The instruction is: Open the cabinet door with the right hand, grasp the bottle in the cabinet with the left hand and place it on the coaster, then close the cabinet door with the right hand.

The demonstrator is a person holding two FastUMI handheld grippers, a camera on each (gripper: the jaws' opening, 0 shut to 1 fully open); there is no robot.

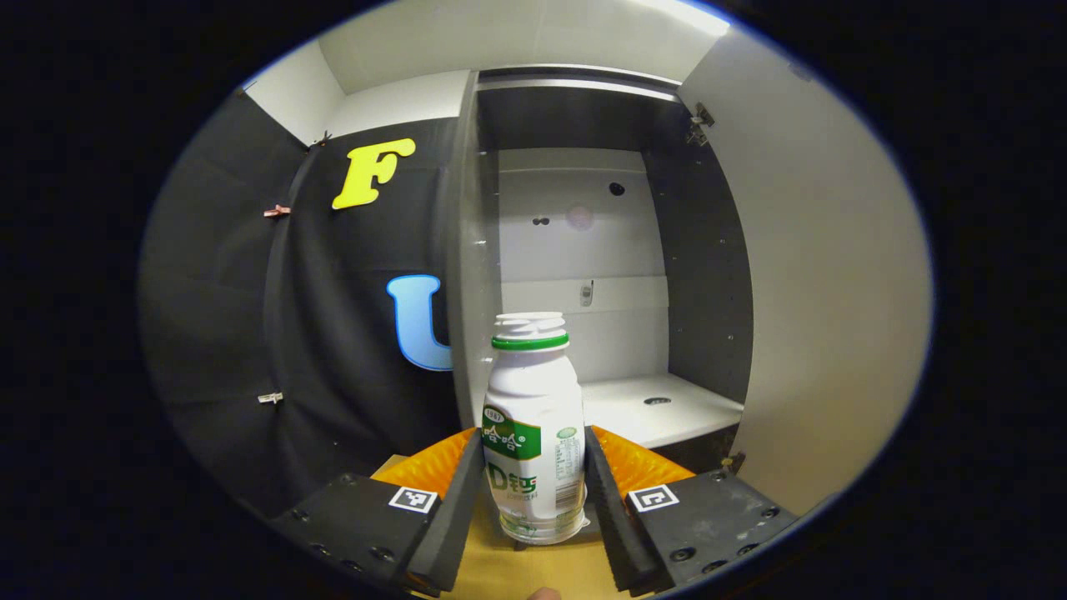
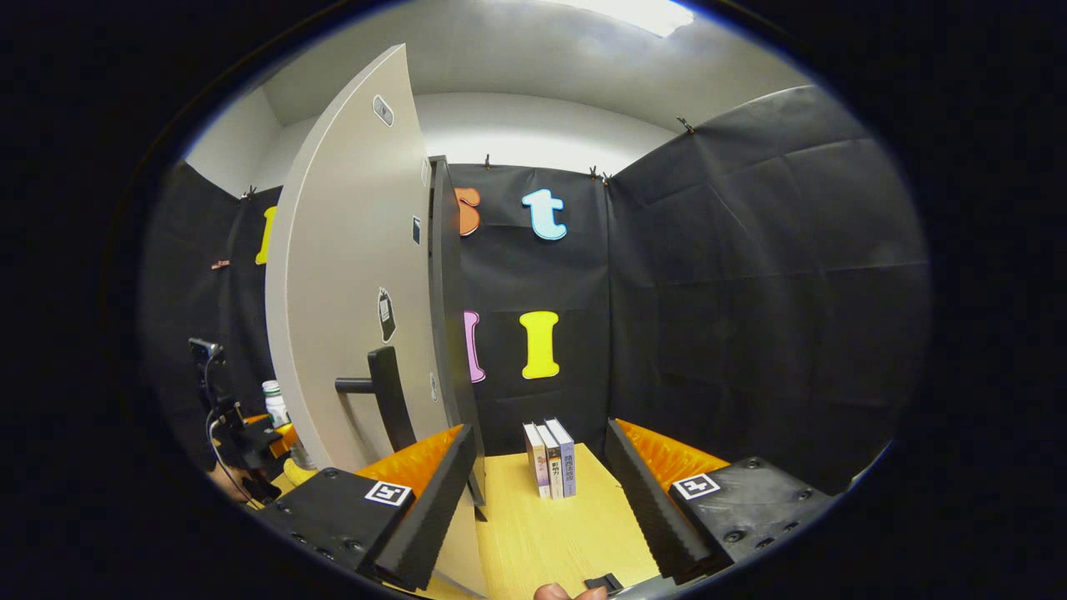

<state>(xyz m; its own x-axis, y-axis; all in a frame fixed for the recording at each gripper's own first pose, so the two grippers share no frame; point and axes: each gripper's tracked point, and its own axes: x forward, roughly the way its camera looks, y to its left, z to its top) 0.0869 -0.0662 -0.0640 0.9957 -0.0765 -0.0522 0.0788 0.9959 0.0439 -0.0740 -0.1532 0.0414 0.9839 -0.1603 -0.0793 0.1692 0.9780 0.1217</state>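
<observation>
In the left gripper view a white bottle (image 1: 533, 417) with a green neck band and green label stands upright between the fingers of my left gripper (image 1: 533, 433), which is shut on its body. The bottle's base hangs just over the yellow tabletop (image 1: 500, 575), in front of the open cabinet (image 1: 575, 250). The cabinet's white shelf (image 1: 658, 408) lies bare behind it. The pale door (image 1: 817, 292) stands swung open on the right. In the right gripper view my right gripper (image 2: 540, 433) is open and holds nothing, just right of the door (image 2: 350, 292) and its dark handle (image 2: 385, 400).
Three books (image 2: 552, 458) stand upright on the yellow table (image 2: 550, 533) ahead of the right gripper. Far left in the right gripper view, past the door, the other gripper (image 2: 250, 442) holds the bottle (image 2: 273, 400). Black cloth walls close in the booth.
</observation>
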